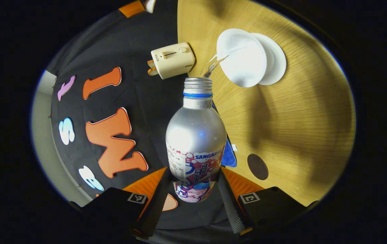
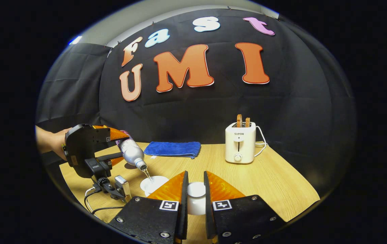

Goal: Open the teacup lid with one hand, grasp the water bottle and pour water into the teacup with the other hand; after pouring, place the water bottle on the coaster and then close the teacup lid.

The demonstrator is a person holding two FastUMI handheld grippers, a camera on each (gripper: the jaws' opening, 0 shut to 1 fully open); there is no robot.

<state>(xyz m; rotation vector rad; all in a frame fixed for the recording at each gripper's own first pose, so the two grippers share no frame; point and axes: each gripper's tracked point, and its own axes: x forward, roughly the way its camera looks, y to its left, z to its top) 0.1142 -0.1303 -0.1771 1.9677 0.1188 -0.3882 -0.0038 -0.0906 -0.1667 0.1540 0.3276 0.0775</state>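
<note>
Your left tongs [image 1: 193, 189] grip one smooth, silvery metal water bottle [image 1: 195, 135] by its printed lower body, tipped so a thin clear stream falls from its threaded neck into the round white teacup [image 1: 241, 57]. Your right tongs [image 2: 195, 193] clamp the white glossy teacup lid [image 2: 196, 198] just beside the cup. The desk [image 1: 298, 118] is pale wood with fine grain. On it sit one dark round coaster [image 1: 257, 166], one folded blue cloth [image 2: 173, 148] and one cream toaster [image 2: 240, 142], against the black cloth wall.
</note>
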